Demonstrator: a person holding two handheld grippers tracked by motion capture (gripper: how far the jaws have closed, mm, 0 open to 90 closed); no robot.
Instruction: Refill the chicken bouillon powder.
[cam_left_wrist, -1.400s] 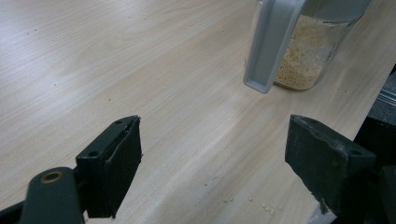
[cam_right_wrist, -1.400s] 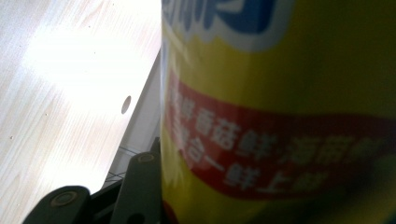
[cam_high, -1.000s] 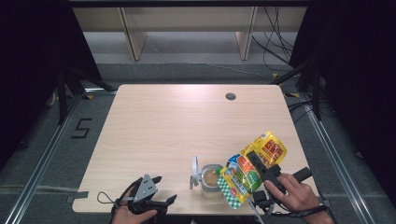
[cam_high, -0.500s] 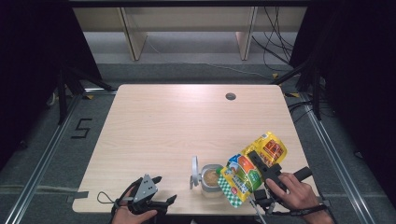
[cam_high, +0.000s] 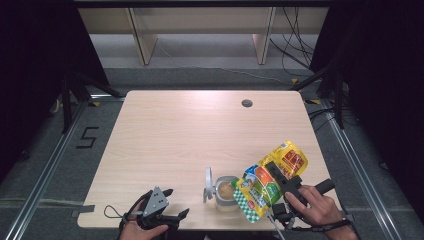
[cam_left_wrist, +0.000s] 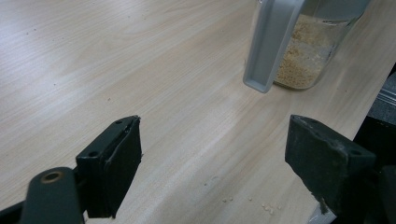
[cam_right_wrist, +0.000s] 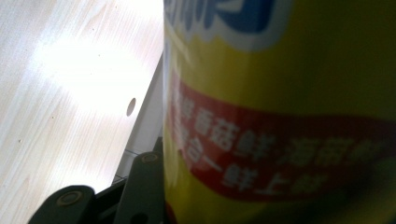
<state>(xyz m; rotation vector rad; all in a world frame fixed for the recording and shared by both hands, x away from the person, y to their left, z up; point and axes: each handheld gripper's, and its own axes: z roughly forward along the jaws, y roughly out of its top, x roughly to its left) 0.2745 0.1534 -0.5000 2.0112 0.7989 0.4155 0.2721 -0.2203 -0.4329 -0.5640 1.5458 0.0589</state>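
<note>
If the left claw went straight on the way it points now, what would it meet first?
Probably the grey open lid of the granule-filled jar; bare table lies between. The left claw stands open; depth is uncertain.

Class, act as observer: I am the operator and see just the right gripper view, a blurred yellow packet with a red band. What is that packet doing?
Observer: The high view shows the yellow, green and orange printed pouch tilted over a clear glass jar of beige granules.
Operator: Is the jar open?
Observer: Yes, its grey hinged lid stands upright.
Operator: Who holds the pouch?
Observer: The right gripper is clamped on it.
Operator: And the left gripper?
Observer: The left gripper is open over bare light wooden table; a few spilled granules lie below it.
</note>
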